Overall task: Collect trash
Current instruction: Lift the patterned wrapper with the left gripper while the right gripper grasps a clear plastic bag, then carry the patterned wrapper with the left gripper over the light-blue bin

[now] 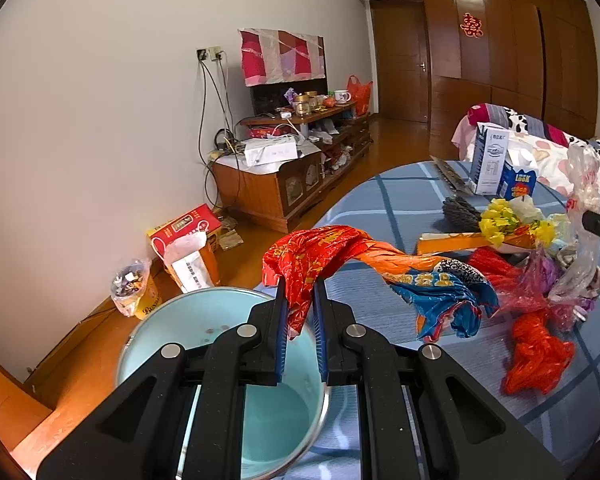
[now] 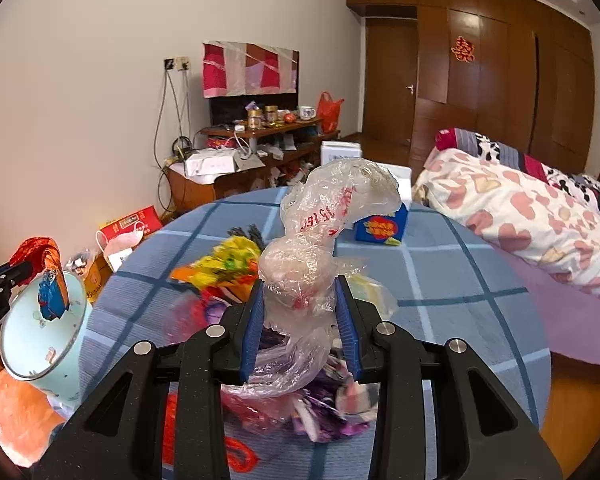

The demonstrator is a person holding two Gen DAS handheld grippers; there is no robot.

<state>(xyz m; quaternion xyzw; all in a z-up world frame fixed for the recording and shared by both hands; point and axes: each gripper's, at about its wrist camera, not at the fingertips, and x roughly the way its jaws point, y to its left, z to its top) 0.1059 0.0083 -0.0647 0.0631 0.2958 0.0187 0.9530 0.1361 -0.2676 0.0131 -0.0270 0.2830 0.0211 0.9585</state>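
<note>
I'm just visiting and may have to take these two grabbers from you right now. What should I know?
Left gripper: shut on a red and blue foil wrapper, held over the light blue bin at the table edge.
Right gripper: shut on a crumpled clear plastic bag, lifted above the trash pile.
Done: two pieces picked up; neither is in the bin yet.
Left: drop both in the bin, then clear the remaining wrappers, red mesh and yellow scraps off the blue checked table.

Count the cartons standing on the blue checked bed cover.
2: a tall white-and-blue carton at the far side, and a shorter blue carton touching its right. Others may hide behind the trash pile.
</note>
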